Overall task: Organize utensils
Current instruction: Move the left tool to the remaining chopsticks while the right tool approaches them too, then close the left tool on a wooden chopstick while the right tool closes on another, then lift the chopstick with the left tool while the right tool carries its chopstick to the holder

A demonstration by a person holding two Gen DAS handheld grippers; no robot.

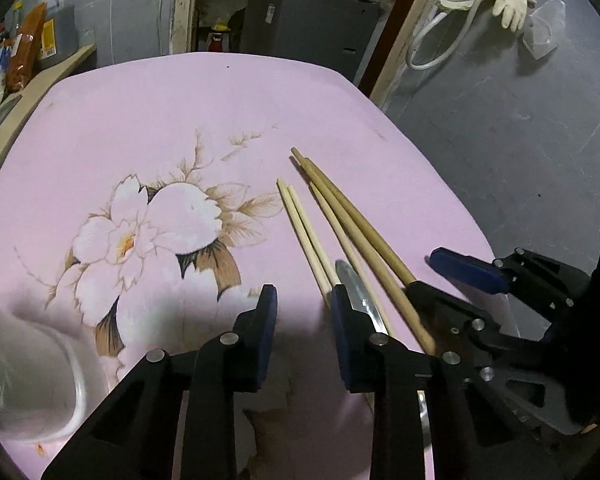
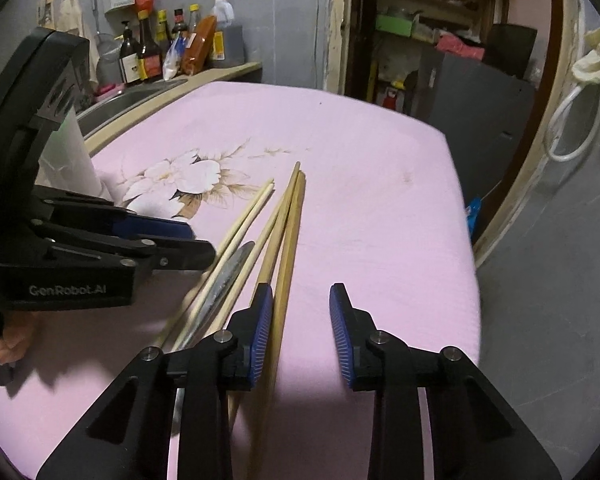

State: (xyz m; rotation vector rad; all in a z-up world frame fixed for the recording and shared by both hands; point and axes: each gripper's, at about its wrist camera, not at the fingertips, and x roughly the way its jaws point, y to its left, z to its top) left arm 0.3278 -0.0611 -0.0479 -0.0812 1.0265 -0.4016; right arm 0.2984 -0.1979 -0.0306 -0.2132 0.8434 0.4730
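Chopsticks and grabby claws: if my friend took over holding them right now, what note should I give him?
Left gripper: open, empty, its right finger over the metal utensil.
Right gripper: open, one of the darker chopsticks beside its left pad, not pinched.
Things: pale chopsticks, darker chopsticks and utensil lie together on the pink cloth; white cup at the left.
Done: nothing sorted yet.
Left: pick up and sort everything.

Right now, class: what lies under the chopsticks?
The pink flowered cloth lies under the chopsticks. A metal utensil lies among them; its lower end is covered by the right gripper.
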